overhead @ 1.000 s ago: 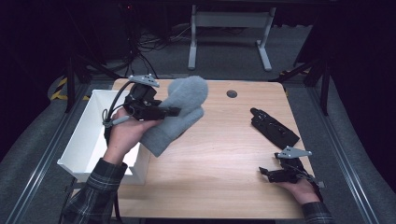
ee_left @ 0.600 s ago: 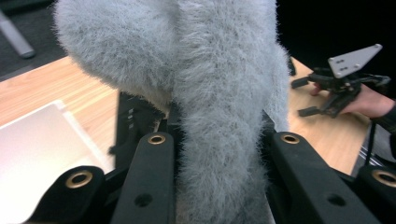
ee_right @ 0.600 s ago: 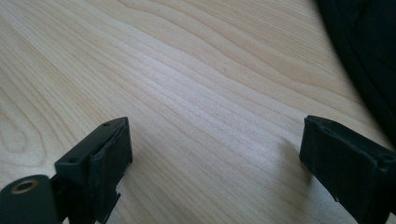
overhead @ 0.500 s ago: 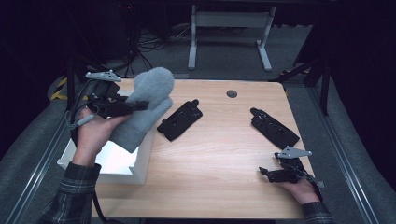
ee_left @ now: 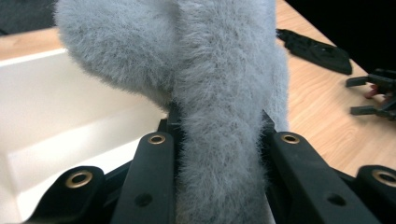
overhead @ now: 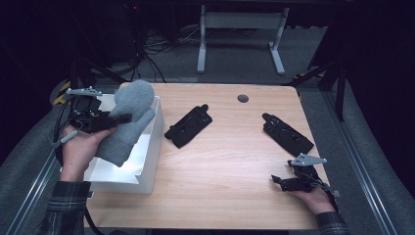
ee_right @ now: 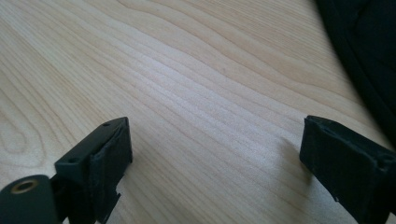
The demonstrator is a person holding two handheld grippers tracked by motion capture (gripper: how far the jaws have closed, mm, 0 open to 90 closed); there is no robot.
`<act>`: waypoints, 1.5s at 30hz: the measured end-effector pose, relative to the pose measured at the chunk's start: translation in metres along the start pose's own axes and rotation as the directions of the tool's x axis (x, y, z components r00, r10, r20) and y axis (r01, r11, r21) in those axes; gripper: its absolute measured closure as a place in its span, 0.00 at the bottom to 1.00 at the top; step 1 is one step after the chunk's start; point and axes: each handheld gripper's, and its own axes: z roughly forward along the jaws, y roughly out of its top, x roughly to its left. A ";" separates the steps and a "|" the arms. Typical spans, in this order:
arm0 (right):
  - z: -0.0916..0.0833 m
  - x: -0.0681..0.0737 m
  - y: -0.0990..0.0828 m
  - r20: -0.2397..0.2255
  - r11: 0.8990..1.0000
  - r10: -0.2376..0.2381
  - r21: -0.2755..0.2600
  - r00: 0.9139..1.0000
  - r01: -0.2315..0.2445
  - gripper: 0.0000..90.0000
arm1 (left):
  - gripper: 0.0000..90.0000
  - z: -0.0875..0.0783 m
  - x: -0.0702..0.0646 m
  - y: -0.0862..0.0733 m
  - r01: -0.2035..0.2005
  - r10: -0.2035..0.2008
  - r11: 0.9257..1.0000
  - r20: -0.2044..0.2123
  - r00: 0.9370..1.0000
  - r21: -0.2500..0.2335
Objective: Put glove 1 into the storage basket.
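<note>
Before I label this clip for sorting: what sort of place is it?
Probably a lab recording station: a bare wooden table on dark carpet, a white bin, cables behind, and hand-held tongs, the left tongs gripping a grey mitten.

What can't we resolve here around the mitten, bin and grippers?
- Bin floor, high view: the grey mitten held in the left gripper covers part of it.
- Mitten cuff, left gripper view: cut off by the bottom edge.
- Two black gloves, high view: too dark for detail.
- Right gripper, high view: small and dark; jaws stand open over bare table.
</note>
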 end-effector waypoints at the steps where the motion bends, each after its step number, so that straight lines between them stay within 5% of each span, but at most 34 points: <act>1: 0.000 0.000 0.000 0.000 1.000 0.000 0.000 1.000 0.000 0.11 | 0.79 0.000 0.000 0.000 0.000 0.000 1.000 0.000 1.000 0.000; 12: 0.000 0.000 0.000 0.001 1.000 0.000 0.000 1.000 0.000 0.11 | 0.79 0.025 0.026 -0.032 0.090 -0.086 0.993 -0.050 0.995 0.078; 30: 0.000 0.000 0.000 0.002 1.000 0.001 0.000 1.000 -0.001 0.11 | 0.78 0.080 0.062 -0.064 0.195 -0.186 0.956 -0.063 0.981 0.220; 35: 0.000 0.000 0.000 0.001 1.000 0.001 -0.001 1.000 -0.001 0.11 | 0.76 0.092 0.070 -0.068 0.205 -0.191 0.943 -0.076 0.979 0.261; 36: 0.000 0.000 0.000 0.001 1.000 0.001 -0.001 1.000 -0.001 0.11 | 0.75 0.097 0.073 -0.070 0.212 -0.188 0.934 -0.108 0.976 0.289; 39: 0.000 0.000 0.000 0.001 1.000 0.001 -0.001 1.000 -0.001 0.11 | 0.72 0.102 0.077 -0.074 0.209 -0.171 0.924 -0.142 0.975 0.320; 45: 0.000 0.000 0.000 0.001 1.000 0.001 -0.001 1.000 -0.001 0.11 | 0.56 0.104 0.083 -0.077 0.206 -0.146 0.923 -0.201 0.969 0.324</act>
